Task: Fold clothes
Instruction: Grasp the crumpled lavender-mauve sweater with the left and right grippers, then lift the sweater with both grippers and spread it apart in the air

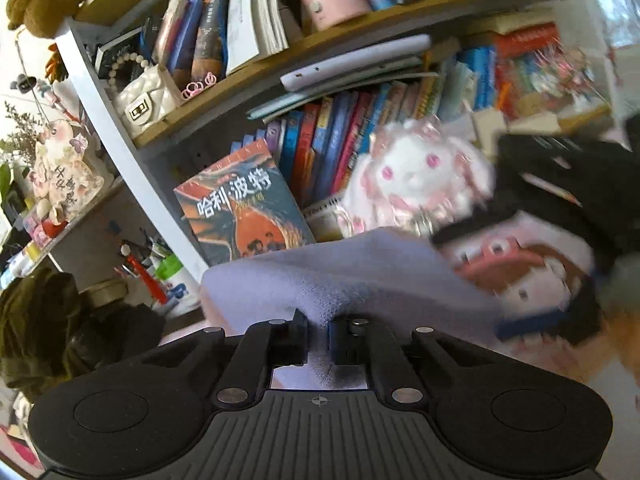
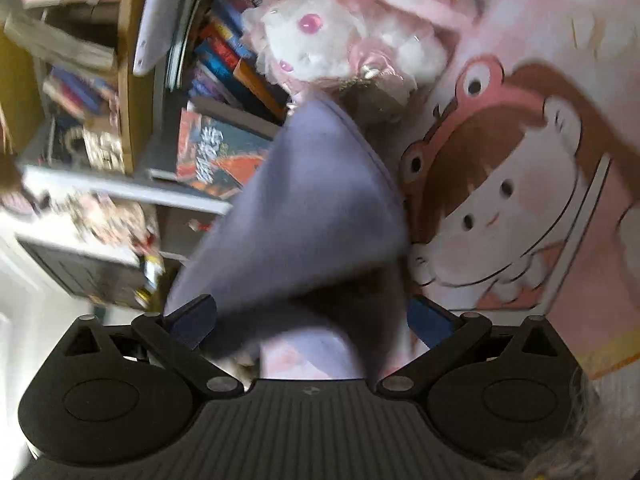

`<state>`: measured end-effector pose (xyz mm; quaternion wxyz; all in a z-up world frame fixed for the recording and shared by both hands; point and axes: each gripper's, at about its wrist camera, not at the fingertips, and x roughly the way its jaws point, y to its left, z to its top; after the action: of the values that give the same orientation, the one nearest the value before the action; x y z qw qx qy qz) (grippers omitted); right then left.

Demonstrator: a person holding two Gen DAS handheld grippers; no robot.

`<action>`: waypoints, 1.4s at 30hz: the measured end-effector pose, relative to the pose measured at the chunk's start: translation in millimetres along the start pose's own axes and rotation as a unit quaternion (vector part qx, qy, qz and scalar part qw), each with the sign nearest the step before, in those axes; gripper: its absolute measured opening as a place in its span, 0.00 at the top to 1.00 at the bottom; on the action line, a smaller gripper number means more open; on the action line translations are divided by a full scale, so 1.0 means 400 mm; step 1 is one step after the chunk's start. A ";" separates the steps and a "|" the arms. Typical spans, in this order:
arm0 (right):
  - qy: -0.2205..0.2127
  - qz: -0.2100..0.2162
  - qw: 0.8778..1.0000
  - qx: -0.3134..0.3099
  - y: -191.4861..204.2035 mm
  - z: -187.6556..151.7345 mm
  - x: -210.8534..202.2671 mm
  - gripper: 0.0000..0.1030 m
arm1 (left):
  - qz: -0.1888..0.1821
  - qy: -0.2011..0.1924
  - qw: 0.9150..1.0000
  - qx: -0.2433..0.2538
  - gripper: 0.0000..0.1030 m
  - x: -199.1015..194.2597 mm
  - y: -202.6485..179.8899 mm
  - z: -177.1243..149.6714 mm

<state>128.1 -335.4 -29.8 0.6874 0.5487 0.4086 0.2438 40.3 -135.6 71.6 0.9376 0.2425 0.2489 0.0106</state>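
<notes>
The left gripper (image 1: 319,334) is pinching the lilac cloth (image 1: 340,276) to lift an edge for folding, while the right gripper (image 2: 312,322) is gaping wide around the cloth, not gripping.

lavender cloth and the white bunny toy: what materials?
Lavender cloth: looks like soft knit or fleece, matte, with a fuzzy nap visible by the left gripper. Bunny toy: plush, long fluffy white pile, glossy pink eyes, probably plastic.
</notes>
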 end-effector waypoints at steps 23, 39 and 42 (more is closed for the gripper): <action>-0.117 0.053 0.992 -0.011 0.149 -0.030 -0.222 0.96 | -0.088 -0.074 0.992 -0.054 0.92 -0.171 0.119 -0.054; -0.007 -0.063 0.985 0.158 -0.071 -0.274 -0.103 0.15 | -0.117 -0.063 0.990 -0.047 0.92 -0.164 0.142 -0.087; -0.013 -0.033 0.985 0.170 -0.062 -0.264 -0.070 0.36 | -0.100 -0.064 0.992 -0.048 0.92 -0.169 0.163 -0.091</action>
<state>22.3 -305.8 -52.0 0.5969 0.6469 0.4534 0.1405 -29.5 -71.4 105.3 0.9586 0.1716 0.2103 -0.0868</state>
